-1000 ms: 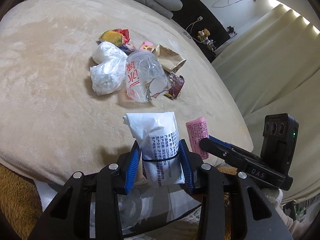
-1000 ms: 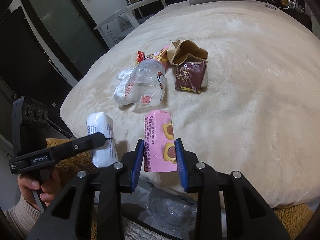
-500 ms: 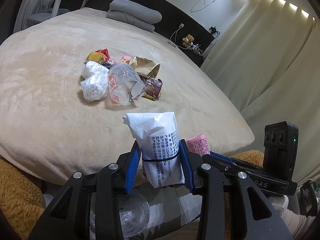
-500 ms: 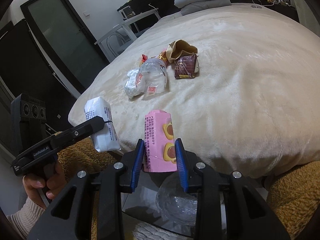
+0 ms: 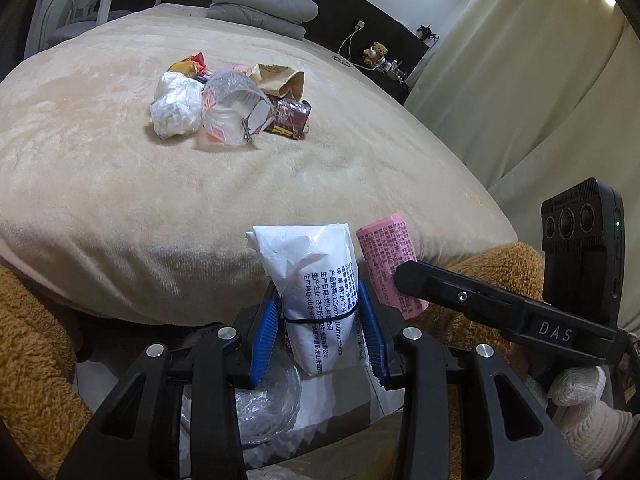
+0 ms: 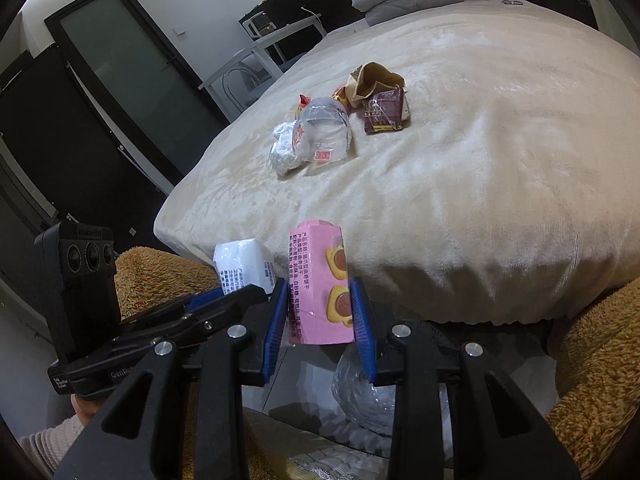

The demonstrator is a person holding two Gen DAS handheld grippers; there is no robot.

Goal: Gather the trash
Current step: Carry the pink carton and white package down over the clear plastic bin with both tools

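My left gripper (image 5: 320, 332) is shut on a white printed packet (image 5: 316, 280), held upright past the bed's near edge. My right gripper (image 6: 318, 316) is shut on a pink biscuit box (image 6: 320, 284); that pink box (image 5: 390, 264) also shows in the left wrist view, to the right of the white packet. The white packet (image 6: 244, 266) shows at the left of the right wrist view. Further up the beige bed (image 5: 120, 168) lies a pile: crumpled white bags (image 5: 176, 106), a clear plastic cup (image 5: 230, 114), a brown paper bag (image 5: 278, 78), a dark red wrapper (image 5: 290, 118) and a yellow-red wrapper (image 5: 190, 66).
Below both grippers sits a container with clear crumpled plastic (image 5: 264, 404) inside. Brown fluffy fabric (image 6: 592, 360) hangs around the bed's edge. Grey pillows (image 5: 260, 8), a white chair (image 5: 76, 4) and curtains (image 5: 520, 80) lie beyond. A dark door (image 6: 120, 60) stands at left.
Both grippers have drawn back from the bed with their packets still held; the pile now looks smaller and farther, and the bed's edge and the plastic-filled container have come into view below.
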